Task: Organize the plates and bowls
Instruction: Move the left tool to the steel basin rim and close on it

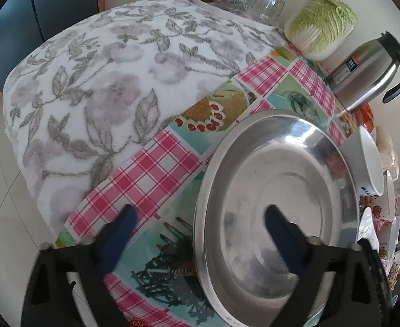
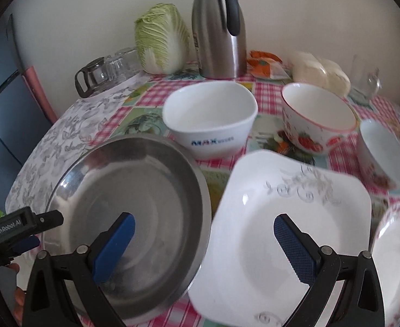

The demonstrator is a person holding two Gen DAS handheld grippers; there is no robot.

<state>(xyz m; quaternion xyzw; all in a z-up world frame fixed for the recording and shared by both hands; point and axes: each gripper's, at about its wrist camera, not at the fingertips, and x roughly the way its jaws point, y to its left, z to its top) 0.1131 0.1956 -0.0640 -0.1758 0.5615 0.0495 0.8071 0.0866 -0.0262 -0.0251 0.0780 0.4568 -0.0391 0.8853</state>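
Observation:
A steel plate (image 1: 276,199) lies on the checked tablecloth (image 1: 145,174); it also shows in the right wrist view (image 2: 134,207). My left gripper (image 1: 200,215) is open, its right finger over the plate and its left finger over the cloth. My right gripper (image 2: 204,224) is open above the gap between the steel plate and a white square plate (image 2: 295,218). Behind stand a white "MAX" bowl (image 2: 211,120), a strawberry bowl (image 2: 317,120), a small tilted bowl (image 2: 382,152) and a floral plate (image 2: 396,250). The left gripper's body (image 2: 14,226) shows at the left edge.
A steel thermos jug (image 2: 219,27), a napa cabbage (image 2: 161,41), a glass pot with glasses (image 2: 104,70), a white bag (image 2: 320,73) and a snack packet (image 2: 265,65) stand along the wall. A floral towel (image 1: 91,81) covers the table's left part, next to its edge.

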